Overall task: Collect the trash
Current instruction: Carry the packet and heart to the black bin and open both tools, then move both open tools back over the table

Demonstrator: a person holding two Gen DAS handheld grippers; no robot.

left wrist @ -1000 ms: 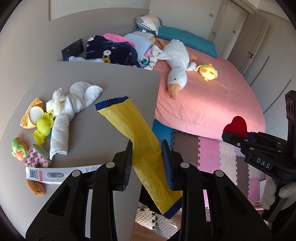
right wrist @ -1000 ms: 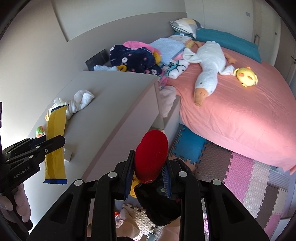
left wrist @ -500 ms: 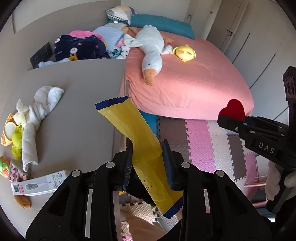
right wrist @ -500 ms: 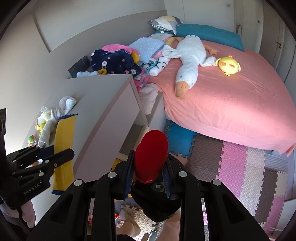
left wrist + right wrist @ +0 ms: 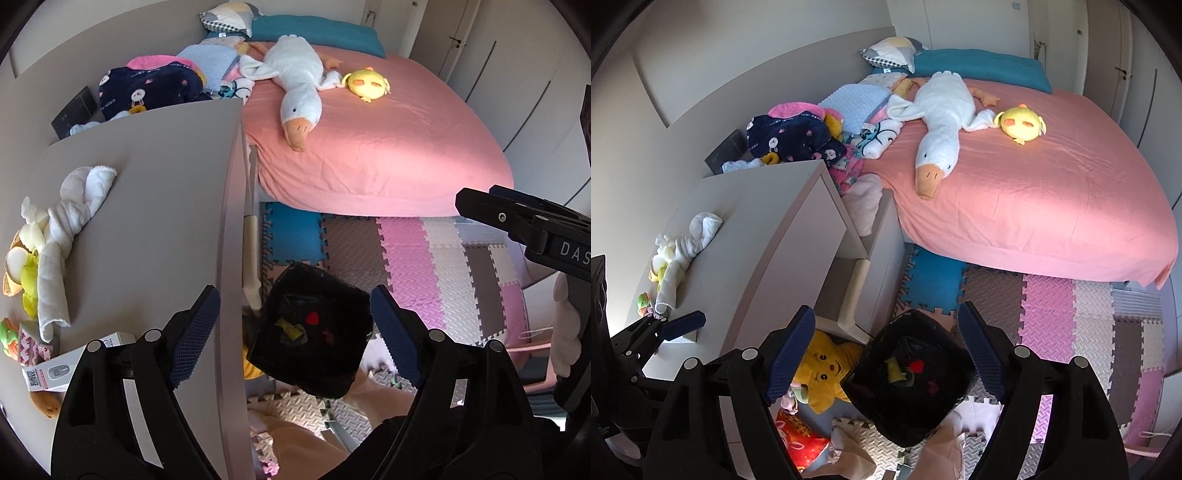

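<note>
Below the open jaws, a black bin lined with glossy plastic film is seen on textured foam floor tiles. A matt, smooth beige cabinet top carries a white terry cloth. Waffle-textured blue pads are fitted.

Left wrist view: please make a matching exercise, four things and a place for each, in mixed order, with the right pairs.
Things:
1. goose
2. towel
3. yellow wrapper
4. mats

Places:
A. in the black bin
B. on the floor
C. on the pink bed
D. on the grey top

Pairs: 1-C, 2-D, 3-A, 4-B
</note>
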